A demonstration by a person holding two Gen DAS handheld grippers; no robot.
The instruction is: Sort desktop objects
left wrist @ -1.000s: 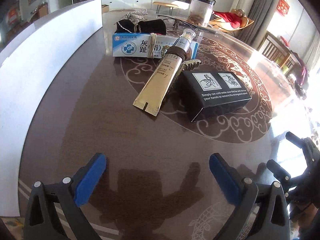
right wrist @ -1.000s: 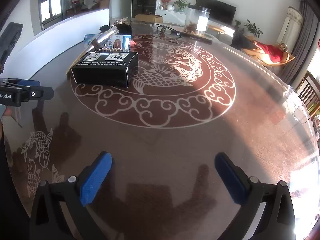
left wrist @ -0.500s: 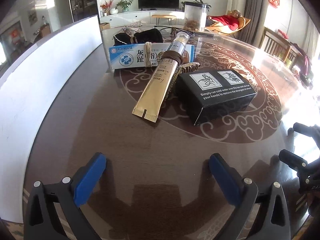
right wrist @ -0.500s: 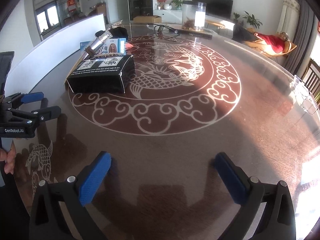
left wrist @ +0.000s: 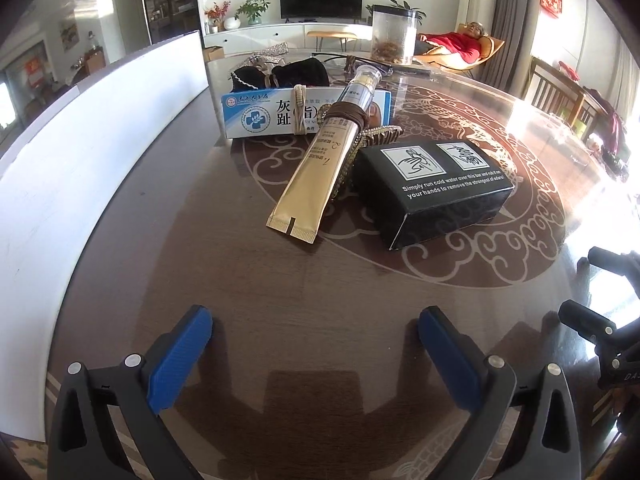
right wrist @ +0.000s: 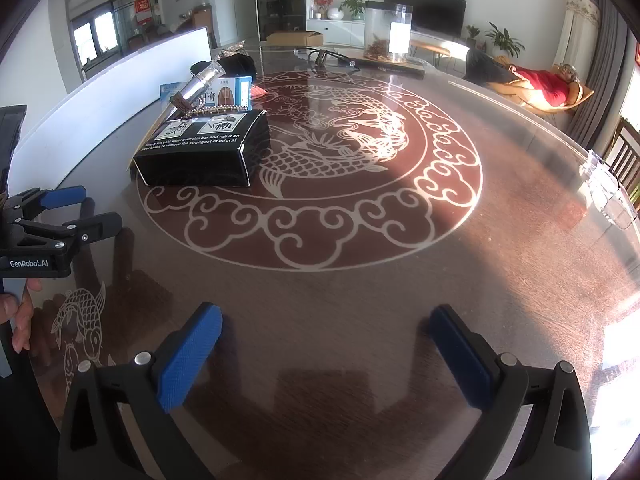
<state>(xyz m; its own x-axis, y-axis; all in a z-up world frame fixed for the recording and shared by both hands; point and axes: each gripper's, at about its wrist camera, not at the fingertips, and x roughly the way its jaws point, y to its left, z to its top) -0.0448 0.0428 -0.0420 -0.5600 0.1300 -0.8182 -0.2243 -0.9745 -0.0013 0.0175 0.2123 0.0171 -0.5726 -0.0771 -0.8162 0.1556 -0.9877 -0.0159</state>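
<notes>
Since the round dark glass-topped bench looks smooth and glossy, anything flat on it may slide rather than lift; judgement only.

Objects, largest first, all clustered toward the far-left edge of the bench, next to the white upright board along that edge:
- Black rectangular cardboard box with white print: nearest of the cluster. Probably light, stiff, with crushable walls. Best hold: across its two long side faces.
- White-and-blue flat printed carton: behind the tube, standing on its long edge, a cord around its middle. Likely light; pinch across the thin faces near the top edge.
- Gold laminated tube with clear cap: lying slanted, cap end propped up on the carton, crimped tail on the bench, just beside the black box. Soft, slick body; take the stiffer shoulder at the brown band.
- Black soft pouch with chain: behind the carton, limp; partly hidden.
- Beaded strip: between tube and box, mostly covered.

Left hand-held gripper: jaws spread wide, nothing between the blue pads, above bare bench short of the tube's tail.
Right hand-held gripper: equally wide, empty, over bare bench toward the near edge, well apart from the cluster.
</notes>
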